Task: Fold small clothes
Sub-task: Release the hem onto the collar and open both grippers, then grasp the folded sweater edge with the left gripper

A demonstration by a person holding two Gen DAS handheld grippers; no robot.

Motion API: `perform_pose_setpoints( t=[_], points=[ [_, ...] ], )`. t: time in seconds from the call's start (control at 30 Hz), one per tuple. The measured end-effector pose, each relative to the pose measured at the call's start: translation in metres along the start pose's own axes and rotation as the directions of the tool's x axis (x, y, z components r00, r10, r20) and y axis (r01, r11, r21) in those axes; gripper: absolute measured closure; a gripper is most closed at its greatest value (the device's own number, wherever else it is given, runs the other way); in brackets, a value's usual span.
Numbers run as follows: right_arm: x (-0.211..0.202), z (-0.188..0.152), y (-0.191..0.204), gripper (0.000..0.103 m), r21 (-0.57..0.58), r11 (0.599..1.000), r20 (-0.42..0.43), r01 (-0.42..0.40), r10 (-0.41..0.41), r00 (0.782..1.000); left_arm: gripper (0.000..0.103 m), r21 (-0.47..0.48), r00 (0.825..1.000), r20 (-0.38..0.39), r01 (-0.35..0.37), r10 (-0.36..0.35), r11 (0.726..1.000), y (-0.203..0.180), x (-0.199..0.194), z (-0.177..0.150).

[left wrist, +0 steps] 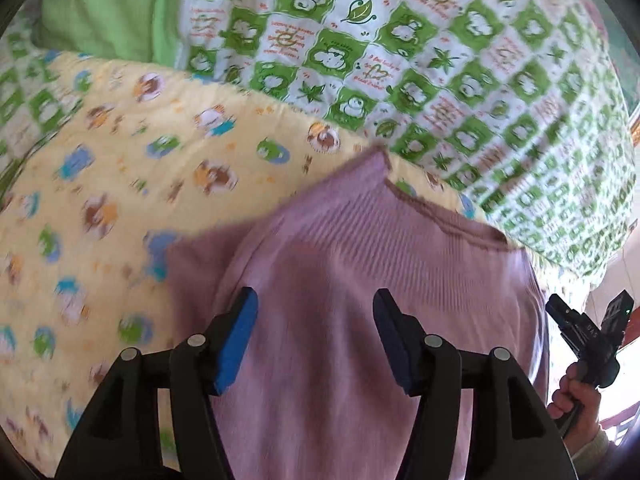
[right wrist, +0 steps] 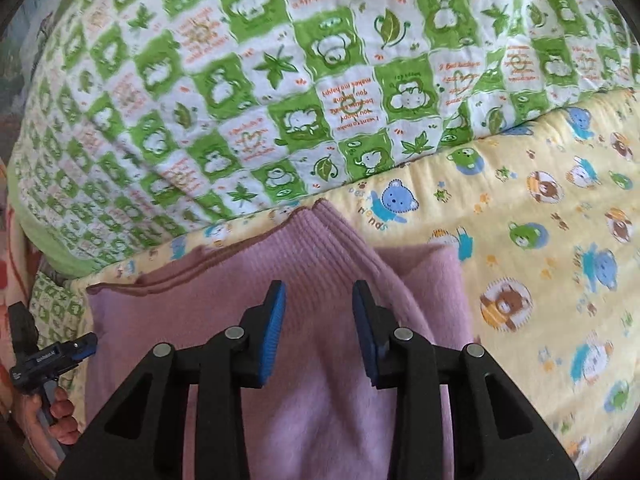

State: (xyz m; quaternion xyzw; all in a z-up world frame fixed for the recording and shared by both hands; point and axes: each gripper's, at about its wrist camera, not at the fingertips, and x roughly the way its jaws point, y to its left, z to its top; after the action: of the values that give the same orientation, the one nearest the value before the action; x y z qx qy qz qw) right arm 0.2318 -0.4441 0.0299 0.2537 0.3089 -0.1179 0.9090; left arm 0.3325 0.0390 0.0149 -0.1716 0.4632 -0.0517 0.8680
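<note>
A mauve knit garment (left wrist: 360,272) lay flat on a yellow quilt printed with cartoon bears (left wrist: 120,184), which covered the near part of the bed. Behind it lay a green-and-white checked quilt with leaves and animals (left wrist: 440,60), its edge overlapping the yellow one, and a plain green fabric (left wrist: 100,12) showed at the far left of the left wrist view.

The left tongs (left wrist: 316,336) hovered over the garment with their blue-padded tips spread wide, holding nothing; whether the tips touched the cloth could not be told. The left view was blurred. The right tongs (right wrist: 319,328) were likewise spread, with a narrower gap, over the same garment (right wrist: 320,248), and nothing was pinched between them.

In the right wrist view the garment showed a ribbed band running toward a corner near the seam of the two quilts, with brownish hemmed edges stacked along its left side, and a softer, fuzzier panel beneath the tongs. Each camera caught the other tool at the frame's edge, gripped in a bare hand (left wrist: 576,400).
</note>
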Motion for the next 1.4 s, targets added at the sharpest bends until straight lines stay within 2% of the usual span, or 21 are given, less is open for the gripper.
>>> perform_pose_setpoints(
  t=[0.1,0.23,0.37,0.5,0.6,0.77,0.9,1.0,1.1,1.3,1.4],
  points=[
    [-0.025,-0.018,-0.002,0.067,0.004,1.0,-0.008,-0.006,0.006,1.0,0.04,-0.029,1.0,-0.015,-0.002,0.002,1.0,0.008,-0.02,-0.027],
    [-0.05,-0.051,-0.005,0.067,0.005,1.0,-0.063,-0.01,0.01,0.998,0.04,-0.086,0.999,-0.033,0.006,-0.008,0.996,0.018,-0.041,-0.066],
    [-0.057,-0.082,0.001,0.067,-0.014,0.999,-0.15,-0.04,0.038,0.988,0.04,-0.125,0.998,-0.05,0.026,-0.032,0.992,0.023,-0.06,-0.101],
    [-0.059,-0.107,0.002,0.067,0.003,0.999,-0.194,-0.04,0.04,0.98,0.04,-0.121,0.994,-0.068,0.075,-0.084,0.99,0.012,-0.071,-0.125],
    [-0.056,-0.116,0.002,0.067,-0.005,1.0,-0.224,-0.012,0.01,0.975,0.04,-0.083,0.993,-0.105,0.049,-0.058,0.995,0.003,-0.059,-0.132],
    [-0.054,-0.119,-0.021,0.067,-0.016,0.996,-0.243,0.088,-0.09,0.966,0.041,-0.094,0.987,-0.158,-0.025,0.01,0.995,0.016,-0.041,-0.141],
    [-0.059,-0.116,-0.027,0.067,-0.042,0.991,-0.237,0.124,-0.131,0.963,0.041,-0.079,0.983,-0.179,-0.053,0.038,0.995,0.016,-0.045,-0.15],
    [-0.069,-0.114,-0.025,0.067,-0.039,0.987,-0.218,0.155,-0.16,0.963,0.04,-0.114,0.982,-0.184,-0.049,0.027,0.992,0.023,-0.058,-0.16],
    [-0.077,-0.112,-0.024,0.067,0.005,0.989,-0.217,0.145,-0.14,0.966,0.034,-0.186,0.979,-0.202,-0.055,0.017,0.981,0.035,-0.061,-0.165],
    [-0.092,-0.114,-0.014,0.066,0.04,0.994,-0.207,0.099,-0.089,0.974,0.033,-0.314,0.979,-0.2,-0.037,-0.028,0.949,0.056,-0.062,-0.169],
    [-0.096,-0.116,-0.005,0.066,0.036,0.996,-0.214,0.076,-0.067,0.975,0.033,-0.349,0.982,-0.186,-0.033,-0.035,0.936,0.058,-0.059,-0.164]
  ],
)
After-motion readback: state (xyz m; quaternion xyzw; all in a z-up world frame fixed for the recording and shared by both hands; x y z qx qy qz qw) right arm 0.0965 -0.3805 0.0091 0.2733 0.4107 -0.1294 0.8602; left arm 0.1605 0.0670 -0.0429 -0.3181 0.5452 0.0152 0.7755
